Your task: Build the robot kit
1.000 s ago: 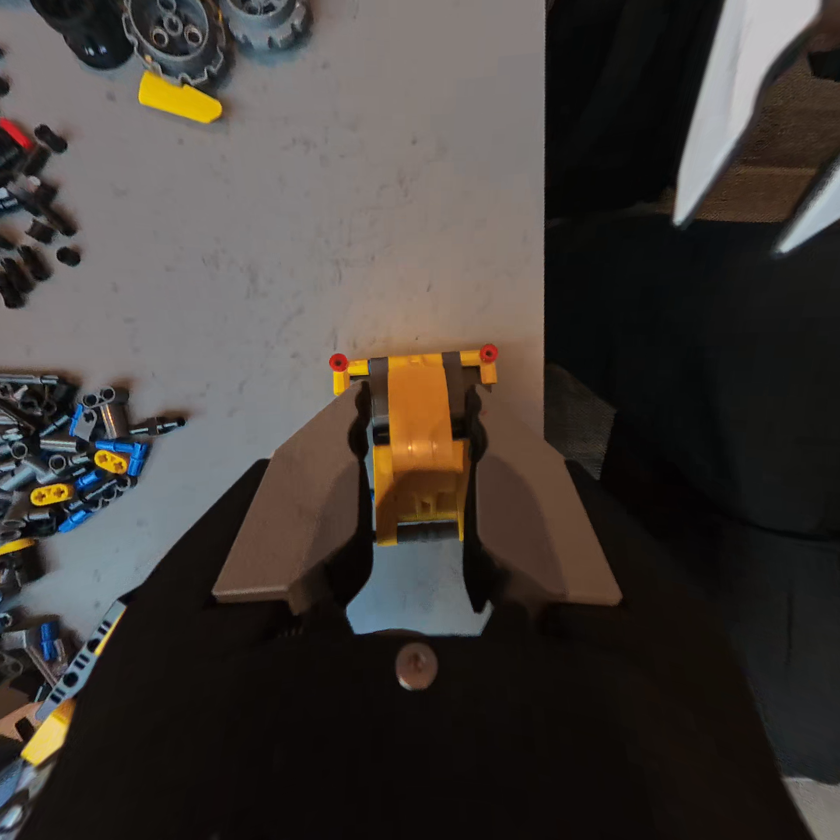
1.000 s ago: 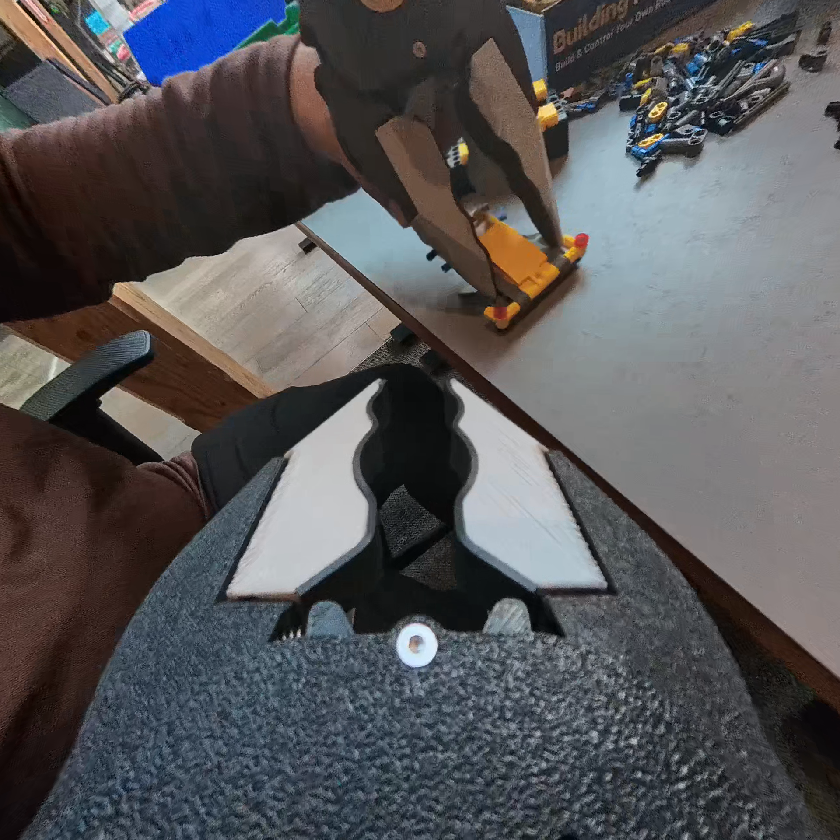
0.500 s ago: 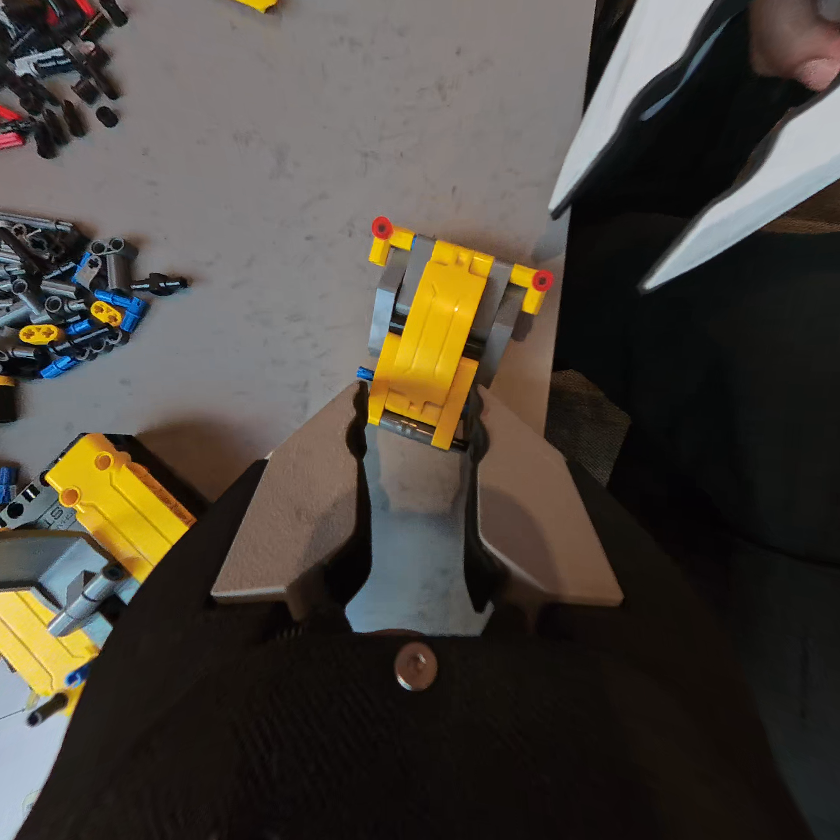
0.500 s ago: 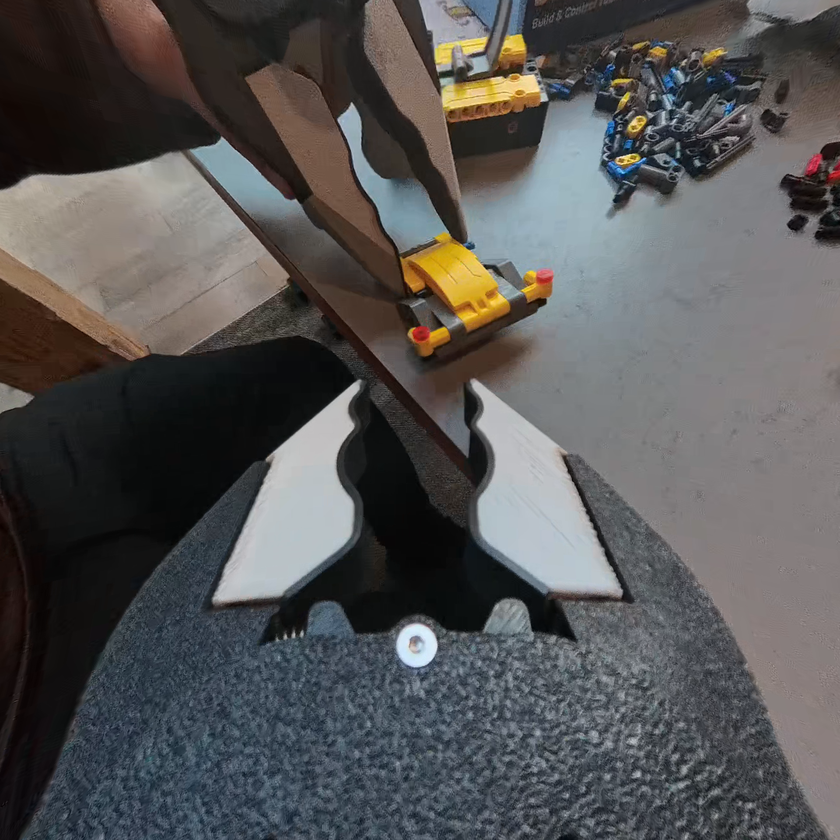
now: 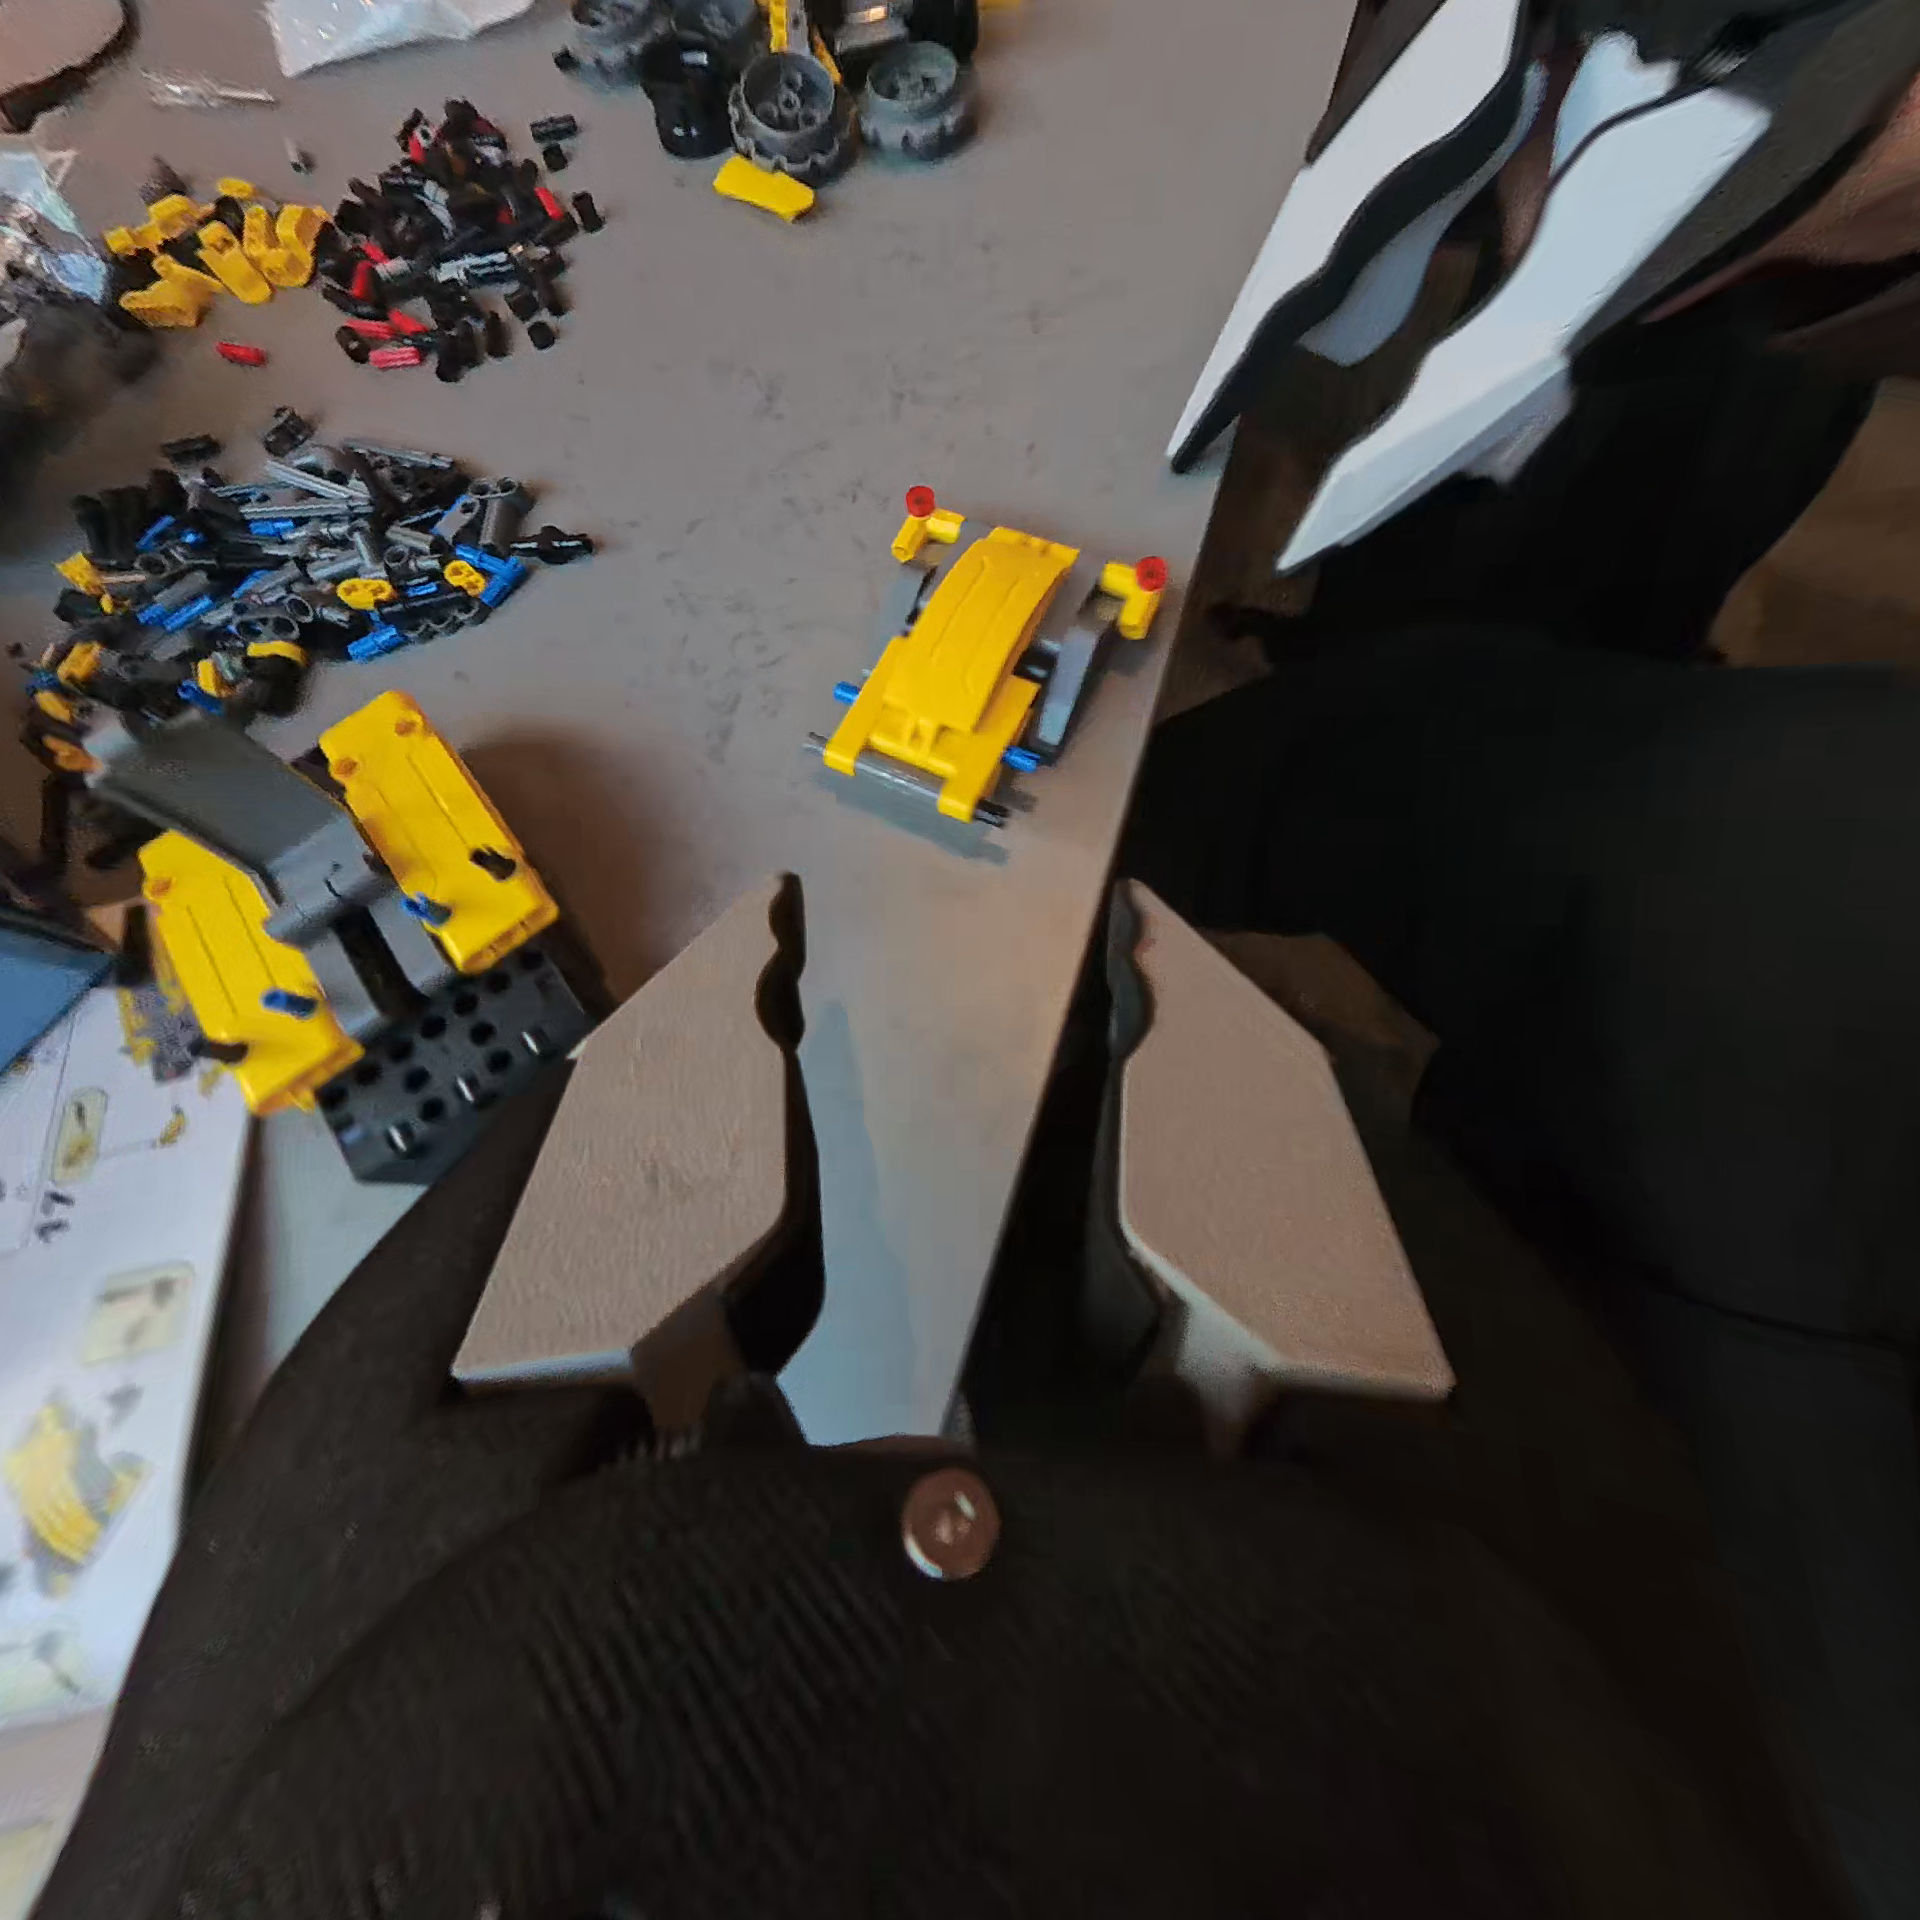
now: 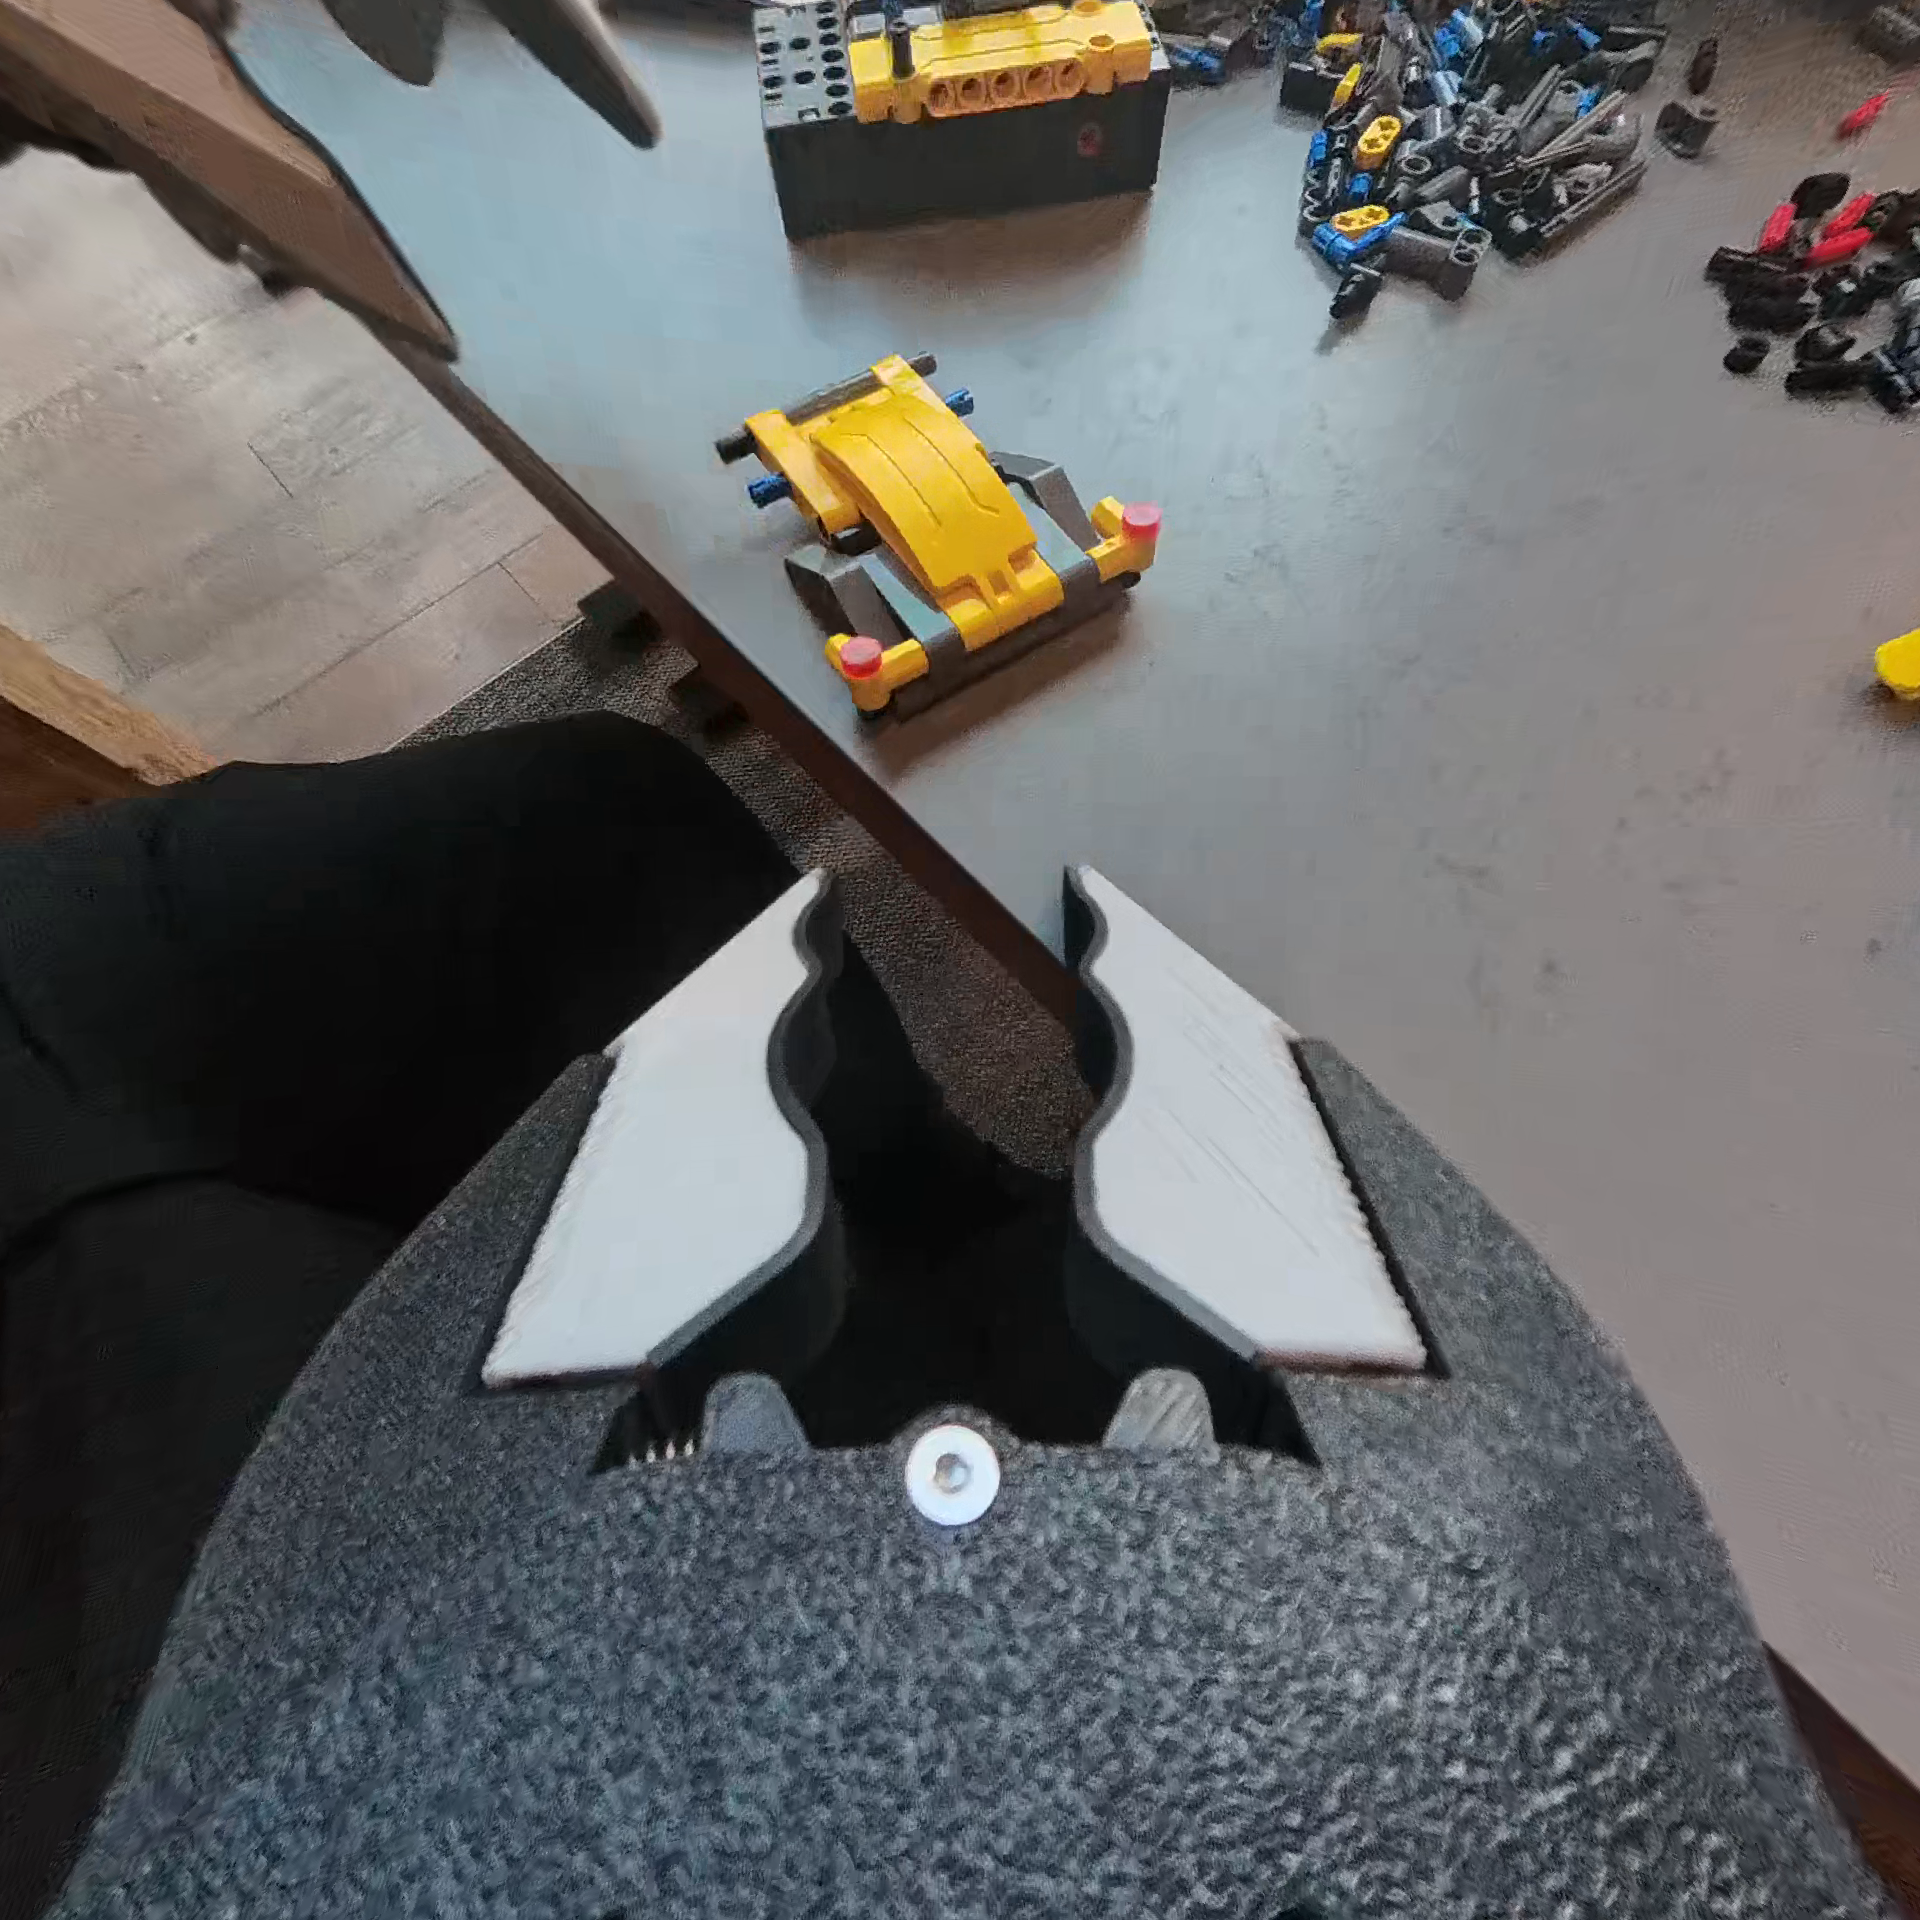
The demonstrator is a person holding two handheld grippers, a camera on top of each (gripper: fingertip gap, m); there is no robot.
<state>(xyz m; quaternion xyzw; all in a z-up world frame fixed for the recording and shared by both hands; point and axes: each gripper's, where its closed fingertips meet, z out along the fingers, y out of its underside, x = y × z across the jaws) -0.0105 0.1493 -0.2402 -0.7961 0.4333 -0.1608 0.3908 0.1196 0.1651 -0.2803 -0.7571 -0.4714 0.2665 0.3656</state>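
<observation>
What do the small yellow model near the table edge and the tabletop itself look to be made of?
The small yellow model looks like moulded plastic: smooth, slightly glossy yellow panels, matte grey beams, red studs, blue pins, crisp snap-fit joints. The tabletop looks like grey laminate with a matte, faintly mottled finish and a darker edge band; the core cannot be told. Neither claw touches either.

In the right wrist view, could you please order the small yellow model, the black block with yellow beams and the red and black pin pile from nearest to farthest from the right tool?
1. Small yellow model, just ahead near the table edge.
2. Black block with yellow beams, far ahead.
3. Red and black pin pile, far right; too close to call against the block.
</observation>
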